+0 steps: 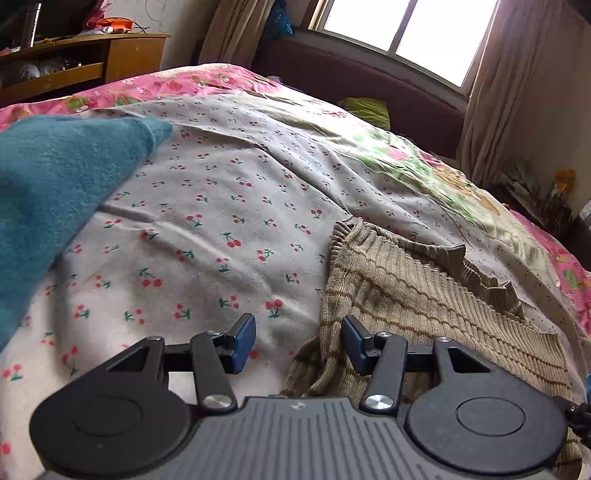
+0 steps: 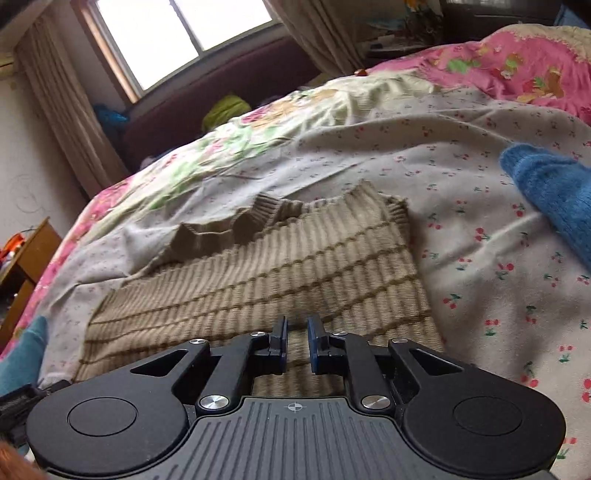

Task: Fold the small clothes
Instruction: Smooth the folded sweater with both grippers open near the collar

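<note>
A beige ribbed sweater (image 1: pixel 424 295) with thin brown stripes lies flat on the cherry-print sheet (image 1: pixel 221 203), its collar towards the window. My left gripper (image 1: pixel 297 332) hangs open at the sweater's left edge, and nothing is between its blue pads. In the right wrist view the same sweater (image 2: pixel 277 258) fills the middle. My right gripper (image 2: pixel 297 326) hovers over its lower part with the jaws only a narrow gap apart and nothing pinched in them. A teal fuzzy garment (image 1: pixel 55 184) lies on the left of the bed and shows at the right edge of the right wrist view (image 2: pixel 554 195).
A pink and green floral quilt (image 1: pixel 424 162) covers the bed beyond the sheet. A dark headboard (image 1: pixel 369 74) with a green bundle (image 1: pixel 365 107) stands under the window (image 1: pixel 406 26). A wooden shelf (image 1: pixel 74 62) is at the far left, and curtains (image 1: pixel 517 92) hang at the right.
</note>
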`<state>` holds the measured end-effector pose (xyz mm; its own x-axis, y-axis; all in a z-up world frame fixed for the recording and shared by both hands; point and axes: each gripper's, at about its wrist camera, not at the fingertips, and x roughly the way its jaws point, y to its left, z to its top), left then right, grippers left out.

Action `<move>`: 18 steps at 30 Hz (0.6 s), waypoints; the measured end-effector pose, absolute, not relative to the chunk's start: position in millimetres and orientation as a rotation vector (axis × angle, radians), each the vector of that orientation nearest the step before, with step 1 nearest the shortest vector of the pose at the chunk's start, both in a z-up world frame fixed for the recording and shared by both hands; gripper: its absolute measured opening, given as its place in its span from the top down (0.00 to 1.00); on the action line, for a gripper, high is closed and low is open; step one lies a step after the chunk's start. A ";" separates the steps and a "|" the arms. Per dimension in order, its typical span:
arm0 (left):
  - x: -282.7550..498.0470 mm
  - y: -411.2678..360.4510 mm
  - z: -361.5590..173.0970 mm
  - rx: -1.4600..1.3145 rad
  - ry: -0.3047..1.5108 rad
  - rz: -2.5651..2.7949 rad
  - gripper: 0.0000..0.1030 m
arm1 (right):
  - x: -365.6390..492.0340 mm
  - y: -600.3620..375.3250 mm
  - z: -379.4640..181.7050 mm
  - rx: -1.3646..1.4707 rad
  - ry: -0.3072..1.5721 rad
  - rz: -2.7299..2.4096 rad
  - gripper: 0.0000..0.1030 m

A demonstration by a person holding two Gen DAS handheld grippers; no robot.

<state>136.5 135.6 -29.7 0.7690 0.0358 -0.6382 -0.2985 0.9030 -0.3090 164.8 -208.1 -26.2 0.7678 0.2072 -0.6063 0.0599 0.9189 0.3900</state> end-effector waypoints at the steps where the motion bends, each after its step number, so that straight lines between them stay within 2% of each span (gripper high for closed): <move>1: 134.0 134.6 -29.0 -0.415 0.678 0.195 0.40 | 165.6 -202.9 -24.8 0.400 0.698 0.101 0.86; 9: 135.1 121.4 -26.2 -0.516 0.709 0.173 0.39 | 185.7 -150.9 -6.7 0.268 0.748 0.234 0.85; 13: 140.6 125.3 -44.8 -0.583 0.754 0.173 0.38 | 205.1 -116.3 2.3 0.200 0.783 0.307 0.79; 18: 135.8 137.3 -55.8 -0.689 0.758 0.150 0.37 | 234.9 -53.2 5.0 0.095 0.851 0.432 0.76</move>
